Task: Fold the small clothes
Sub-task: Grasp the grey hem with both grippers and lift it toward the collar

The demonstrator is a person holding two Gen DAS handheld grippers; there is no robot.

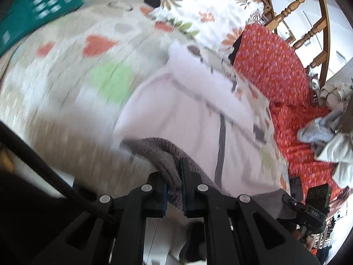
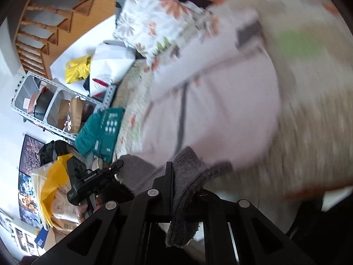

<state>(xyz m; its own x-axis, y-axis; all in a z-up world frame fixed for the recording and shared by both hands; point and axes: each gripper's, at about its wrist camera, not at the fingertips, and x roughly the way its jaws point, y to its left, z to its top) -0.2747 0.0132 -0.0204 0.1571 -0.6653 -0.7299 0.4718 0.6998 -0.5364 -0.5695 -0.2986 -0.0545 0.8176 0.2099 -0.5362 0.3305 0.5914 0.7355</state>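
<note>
A pale pink garment [image 1: 183, 119] with a grey seam stripe and a grey knitted hem hangs over the bed; it also shows in the right wrist view [image 2: 211, 110]. My left gripper [image 1: 175, 176] is shut on the grey knitted hem [image 1: 167, 154]. My right gripper [image 2: 183, 176] is shut on another part of the grey hem [image 2: 185, 190], which drapes over one finger. The left gripper [image 2: 92, 181] shows at the lower left of the right wrist view, the right gripper [image 1: 308, 205] at the lower right of the left wrist view. Both views are blurred.
The bed has a quilt with hearts [image 1: 66, 66], a floral pillow [image 1: 198, 6] and a red patterned cover [image 1: 275, 66]. Loose clothes [image 1: 326, 137] lie at the right. A teal item [image 2: 99, 130], a metal shelf [image 2: 55, 106] and bags [image 2: 77, 68] stand beside the bed.
</note>
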